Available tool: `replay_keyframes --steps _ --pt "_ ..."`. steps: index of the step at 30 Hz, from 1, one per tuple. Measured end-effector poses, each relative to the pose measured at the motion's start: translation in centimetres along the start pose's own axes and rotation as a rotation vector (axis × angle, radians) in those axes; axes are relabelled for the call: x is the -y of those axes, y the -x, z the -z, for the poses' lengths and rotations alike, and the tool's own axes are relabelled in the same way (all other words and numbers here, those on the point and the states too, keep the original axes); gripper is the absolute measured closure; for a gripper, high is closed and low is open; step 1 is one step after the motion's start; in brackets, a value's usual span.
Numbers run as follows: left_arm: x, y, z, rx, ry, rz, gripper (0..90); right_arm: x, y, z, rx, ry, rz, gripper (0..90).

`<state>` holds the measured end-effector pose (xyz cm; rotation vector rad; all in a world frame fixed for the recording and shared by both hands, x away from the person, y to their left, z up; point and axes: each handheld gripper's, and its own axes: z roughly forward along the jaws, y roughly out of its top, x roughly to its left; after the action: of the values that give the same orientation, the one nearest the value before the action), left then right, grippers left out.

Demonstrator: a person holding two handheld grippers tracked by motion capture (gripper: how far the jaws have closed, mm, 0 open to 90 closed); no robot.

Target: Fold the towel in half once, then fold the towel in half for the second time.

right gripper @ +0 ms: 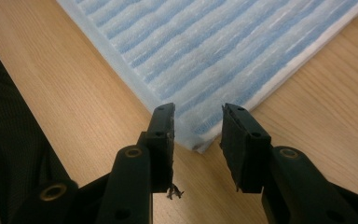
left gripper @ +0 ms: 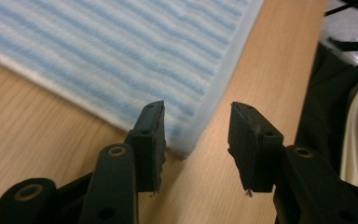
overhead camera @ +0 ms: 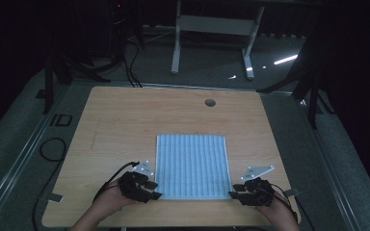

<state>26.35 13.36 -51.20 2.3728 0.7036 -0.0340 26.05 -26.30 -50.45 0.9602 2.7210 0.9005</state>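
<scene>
A blue-and-white striped cloth [overhead camera: 192, 166] lies flat on the wooden table [overhead camera: 120, 120], near its front edge. My left gripper [overhead camera: 153, 190] sits at the cloth's near left corner. In the left gripper view the left gripper [left gripper: 196, 126] has its jaws apart, with the corner of the cloth [left gripper: 121, 51] lying just ahead between them, unpinched. My right gripper [overhead camera: 235, 191] is at the near right corner. In the right gripper view the right gripper [right gripper: 198, 126] also stands open, and the cloth [right gripper: 214, 51] tapers to a corner in the gap, untouched by the pads.
A round cable hole [overhead camera: 210, 102] is at the table's far edge. A black cable [overhead camera: 53, 149] loops on the floor to the left. A white metal frame [overhead camera: 212, 29] stands beyond the table. The table's front edge runs just under both hands.
</scene>
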Motion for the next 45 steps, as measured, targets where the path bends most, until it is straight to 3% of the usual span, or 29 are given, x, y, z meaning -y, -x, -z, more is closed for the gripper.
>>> replay_keyframes --steps 5,6,11,12,14,15,20,27,35,39,40,45 --pt "-0.3 -0.4 0.3 -0.036 -0.002 0.02 50.5 -0.6 0.5 0.1 0.01 0.001 0.003 61.2" --pt "-0.4 -0.5 0.2 -0.07 -0.009 0.024 50.0 -1.0 0.9 0.0 0.019 0.0 0.006 60.7" --pt "-0.8 -0.9 0.0 -0.119 -0.025 0.021 50.0 -1.8 1.9 -0.3 0.027 0.009 -0.001 58.7" --pt "-1.0 -1.3 -0.1 -0.135 -0.03 0.025 46.5 -2.3 2.3 -0.4 0.034 0.016 0.0 58.2" --pt "-1.1 -1.6 -0.1 -0.13 -0.02 0.031 46.3 -2.5 2.5 -0.5 0.039 0.017 -0.003 57.2" --pt "-1.2 -1.9 -0.2 -0.119 -0.004 0.053 45.7 -3.1 2.8 -0.6 0.048 0.012 -0.006 57.0" --pt "-1.7 -2.7 -0.2 -0.139 0.031 0.075 44.7 -3.7 3.0 -0.8 0.05 0.029 -0.019 57.2" --pt "-2.3 -3.1 -0.2 -0.168 0.015 0.075 41.6 -4.2 3.5 -1.1 0.053 0.039 -0.025 52.9" --pt "-2.5 -5.0 -0.3 -0.205 0.028 0.12 41.7 -4.5 4.6 -1.2 0.074 0.048 -0.043 50.7" --pt "-2.6 -5.6 -0.3 -0.229 0.022 0.123 41.7 -4.9 5.0 -1.2 0.078 0.055 -0.043 50.7" --pt "-2.7 -6.0 -0.5 -0.24 0.026 0.123 41.7 -5.6 5.7 -1.5 0.086 0.056 -0.047 50.8" --pt "-2.7 -7.0 -0.8 -0.221 0.029 0.149 41.6 -6.3 6.4 -2.1 0.091 0.051 -0.055 50.8"
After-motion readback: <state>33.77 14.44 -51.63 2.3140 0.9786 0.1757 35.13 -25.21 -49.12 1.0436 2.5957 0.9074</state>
